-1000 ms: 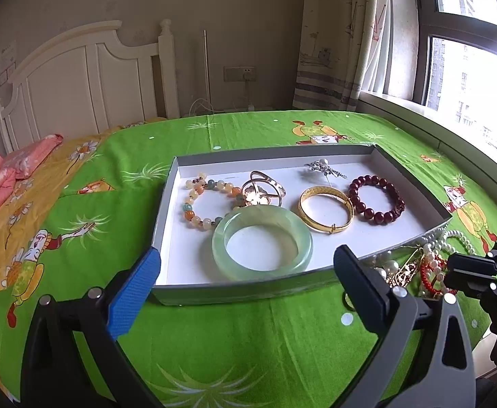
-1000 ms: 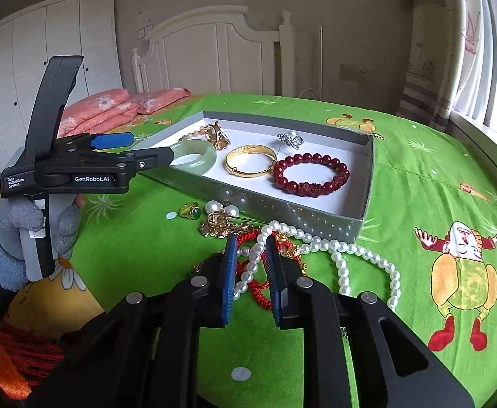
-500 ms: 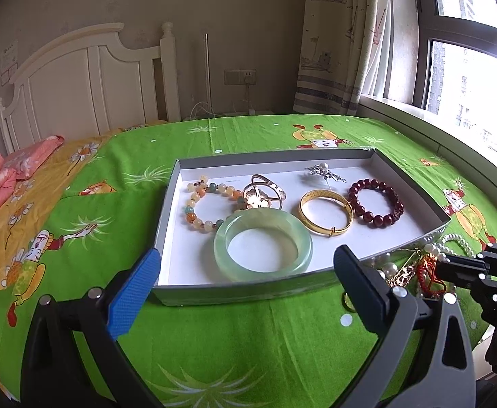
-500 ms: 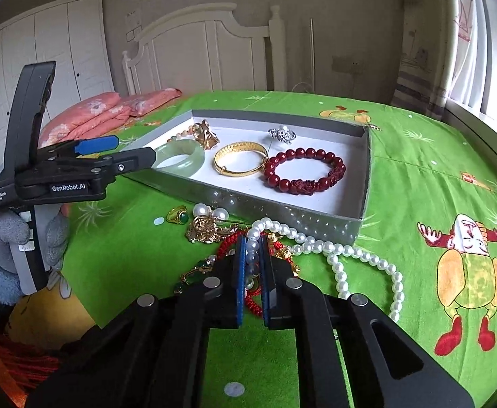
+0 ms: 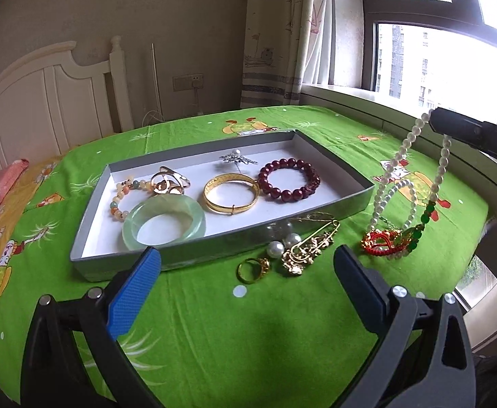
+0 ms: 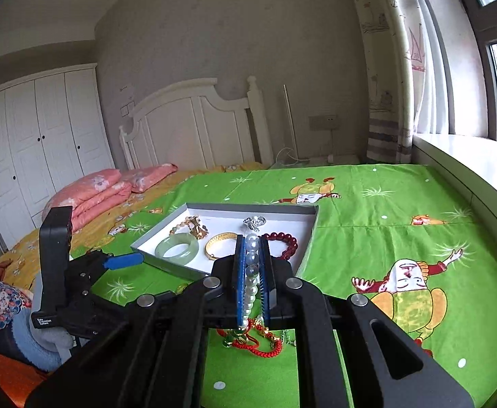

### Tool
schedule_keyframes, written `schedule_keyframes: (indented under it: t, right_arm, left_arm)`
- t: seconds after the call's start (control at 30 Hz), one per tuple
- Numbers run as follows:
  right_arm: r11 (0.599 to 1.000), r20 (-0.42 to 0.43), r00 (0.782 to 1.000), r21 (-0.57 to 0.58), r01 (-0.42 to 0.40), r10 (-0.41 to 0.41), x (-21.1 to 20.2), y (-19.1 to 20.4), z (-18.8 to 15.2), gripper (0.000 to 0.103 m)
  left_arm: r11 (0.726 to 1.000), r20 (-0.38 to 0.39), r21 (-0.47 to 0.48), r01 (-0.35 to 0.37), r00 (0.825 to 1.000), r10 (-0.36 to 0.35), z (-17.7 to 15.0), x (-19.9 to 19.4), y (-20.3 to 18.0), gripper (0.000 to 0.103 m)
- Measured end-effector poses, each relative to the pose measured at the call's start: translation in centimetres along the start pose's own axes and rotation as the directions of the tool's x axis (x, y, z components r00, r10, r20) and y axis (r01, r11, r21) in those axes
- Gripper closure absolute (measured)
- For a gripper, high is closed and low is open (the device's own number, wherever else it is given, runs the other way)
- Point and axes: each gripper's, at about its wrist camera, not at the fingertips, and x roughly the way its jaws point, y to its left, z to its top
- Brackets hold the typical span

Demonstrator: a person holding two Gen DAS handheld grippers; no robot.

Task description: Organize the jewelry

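A grey tray (image 5: 336,166) with a white floor lies on the green bedspread and holds a jade bangle (image 5: 164,221), a gold bangle (image 5: 230,191), a dark red bead bracelet (image 5: 289,179), a pastel bead bracelet (image 5: 120,200), a gold ornament (image 5: 168,182) and a silver brooch (image 5: 238,159). My right gripper (image 6: 251,248) is shut on a white pearl necklace (image 6: 251,272) and holds it lifted; the strand (image 5: 408,166) hangs down to a red cord piece (image 5: 381,239) on the bed. My left gripper (image 5: 248,272) is open and empty, in front of the tray.
Loose on the bedspread in front of the tray lie a gold ring (image 5: 252,268), two pearls (image 5: 282,243) and a gold pin brooch (image 5: 311,246). A white headboard (image 6: 197,125), pink pillows (image 6: 102,193), a wardrobe (image 6: 37,142) and the window sill (image 6: 469,149) surround the bed.
My right gripper closed on the pearl necklace and rose, pulling the strand up off the bed. My left gripper drew back a little from the tray.
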Motion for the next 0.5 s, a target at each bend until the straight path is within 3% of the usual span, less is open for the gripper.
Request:
schedule_keyframes:
  t: [0.13,0.3,0.4,0.5]
  right_arm:
    - [1.0,0.01,1.0,0.0,0.009,-0.009,-0.8,-0.6,0.5,0.094]
    - [1.0,-0.022,1.0,0.007,0.013,-0.013,-0.2,-1.4,-0.2,0.094]
    - [1.0,-0.029,1.0,0.018,0.011,-0.01,-0.3,-1.8,-0.5,0.094]
    - [1.0,-0.035,0.999,0.022,0.019,-0.018,-0.4,-2.1,-0.8,0.094]
  left_arm:
    - [0.995,-0.002,0.007,0.096,0.995,-0.096,0.4,0.1,-1.7,0.004]
    - [0.974,-0.025,0.036,0.224,0.975,-0.223,1.2,0.8,-4.2,0.021]
    - [0.934,-0.035,0.124,0.335,0.942,-0.333,1.5,1.0,-6.5,0.04]
    - [0.89,-0.038,0.227,0.395,0.917,-0.397,1.2,1.1,-8.7,0.04]
